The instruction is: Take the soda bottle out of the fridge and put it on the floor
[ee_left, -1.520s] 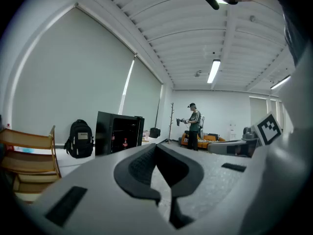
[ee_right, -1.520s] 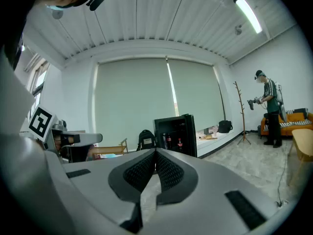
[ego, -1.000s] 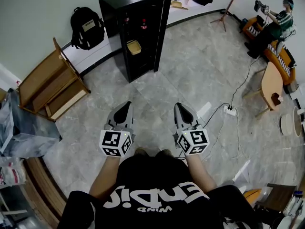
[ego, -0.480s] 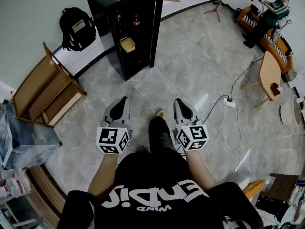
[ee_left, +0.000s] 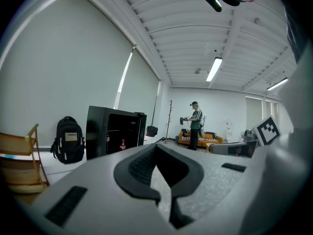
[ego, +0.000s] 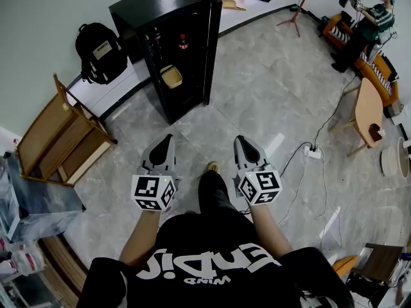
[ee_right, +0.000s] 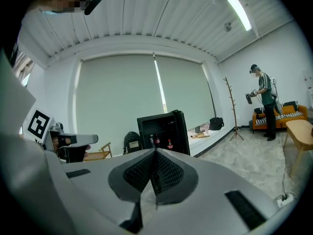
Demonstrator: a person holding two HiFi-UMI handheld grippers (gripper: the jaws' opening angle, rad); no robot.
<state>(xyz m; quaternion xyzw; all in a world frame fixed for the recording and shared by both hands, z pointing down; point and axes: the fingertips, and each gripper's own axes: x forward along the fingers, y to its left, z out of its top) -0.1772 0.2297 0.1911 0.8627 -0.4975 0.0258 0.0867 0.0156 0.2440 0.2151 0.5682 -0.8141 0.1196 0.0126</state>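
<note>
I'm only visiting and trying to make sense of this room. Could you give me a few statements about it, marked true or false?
1. The black fridge has its door standing open. True.
2. The right gripper is holding a soda bottle. False: its fingers are shut on nothing, and the soda bottle is on a shelf inside the fridge.
3. A black backpack sits against the wall beside the fridge. True.
4. The person with the grippers is alone in the room. False: another person is at the far side.
</note>
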